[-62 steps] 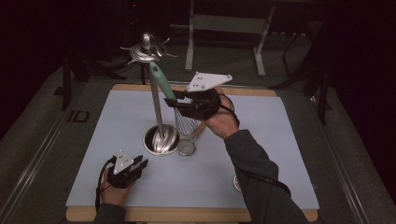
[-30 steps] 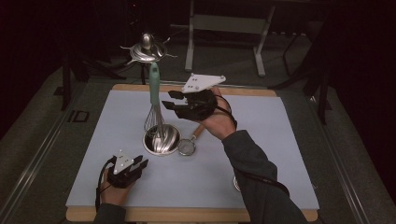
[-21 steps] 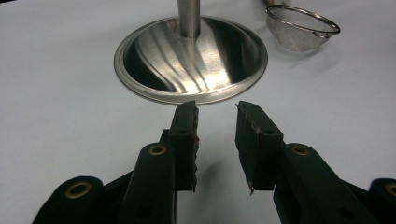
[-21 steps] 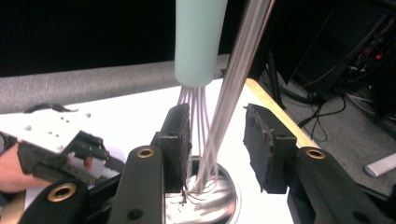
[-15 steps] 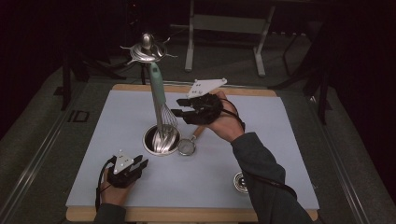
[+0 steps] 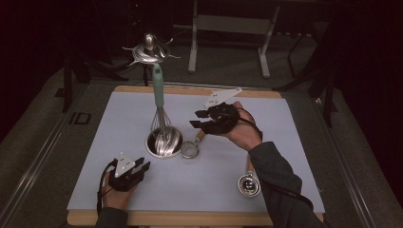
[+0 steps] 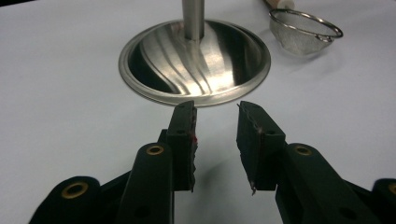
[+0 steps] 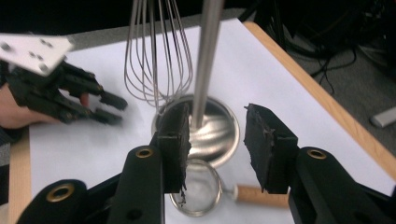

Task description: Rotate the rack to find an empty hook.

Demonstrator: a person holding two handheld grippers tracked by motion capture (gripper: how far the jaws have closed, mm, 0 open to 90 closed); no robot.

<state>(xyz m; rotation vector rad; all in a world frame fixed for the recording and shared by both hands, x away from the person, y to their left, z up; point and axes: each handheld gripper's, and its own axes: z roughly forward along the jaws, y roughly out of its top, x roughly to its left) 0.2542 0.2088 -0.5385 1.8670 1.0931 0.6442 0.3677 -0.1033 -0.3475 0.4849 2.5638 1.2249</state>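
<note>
A steel utensil stand rises from a round base (image 6: 164, 143) (image 7: 196, 60) (image 8: 219, 133) to a hooked top (image 6: 149, 51). A whisk with a teal handle (image 6: 158, 88) hangs from it, its wires (image 8: 156, 60) just above the base. My right gripper (image 6: 194, 119) (image 8: 217, 114) is open and empty, a little right of the whisk, jaws toward the pole. My left gripper (image 6: 145, 165) (image 7: 215, 109) (image 8: 117, 111) rests on the mat in front of the base; its jaws have just been opening, with nothing between them.
A small mesh strainer (image 6: 189, 150) (image 7: 303, 32) (image 8: 196, 191) with a wooden handle (image 8: 257, 193) lies right of the base. A round steel piece (image 6: 248, 184) sits by the right forearm. The pale mat (image 6: 285, 142) covers a wooden board.
The whisk, tilted before, now hangs straight on the stand. My right gripper has drawn away from it, to the right and down. The left hand stayed put.
</note>
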